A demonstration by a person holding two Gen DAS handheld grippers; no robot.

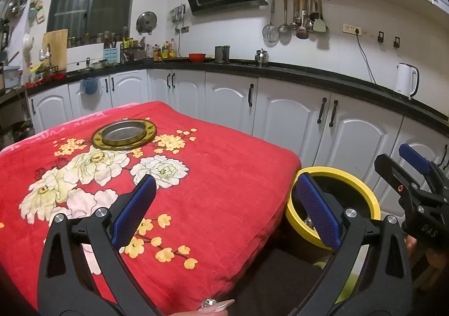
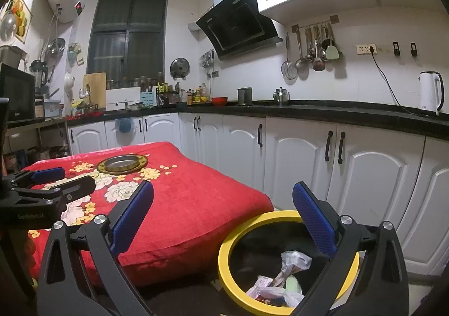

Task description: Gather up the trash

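Looking down past the right gripper, the right wrist view shows what the other camera barely catches: crumpled wrappers and plastic lying at the bottom of the yellow-rimmed bin, which stands on the floor just beside the table's corner. In the left wrist view the same bin is seen from a flatter angle, its inside mostly dark, with only a scrap of its contents visible by the near rim. That view looks over the red flowered cloth covering the table, where a round metal dish with a gold rim sits toward the far side. The left gripper hangs over the table's near corner, blue pads spread wide, pinching nothing and touching nothing. The right gripper is likewise spread wide and empty, poised above the bin's rim without contact. A fingertip with a decorated nail shows at the bottom edge of the left view.
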